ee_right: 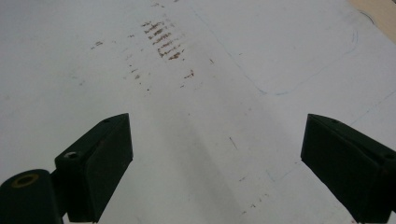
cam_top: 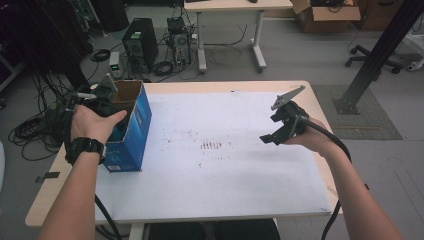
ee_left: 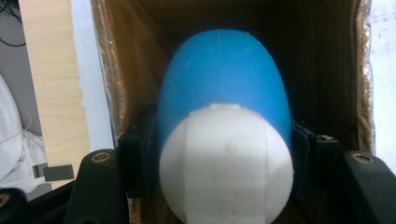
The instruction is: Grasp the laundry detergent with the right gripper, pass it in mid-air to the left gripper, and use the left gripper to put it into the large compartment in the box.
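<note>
A blue cardboard box stands open-topped at the left edge of the white-covered table. My left gripper reaches into its mouth. In the left gripper view, the left gripper is shut on an egg-shaped object with a blue far half and a white near half. The black pads press its two sides, and the box's brown inner walls stand around it. At the right of the table my right gripper hovers open above the white sheet, with nothing between its jaws.
Brown scuff marks lie mid-sheet. Behind the table on the floor stand a computer tower, tangled cables, a second desk, a cardboard box and a slanted black strut.
</note>
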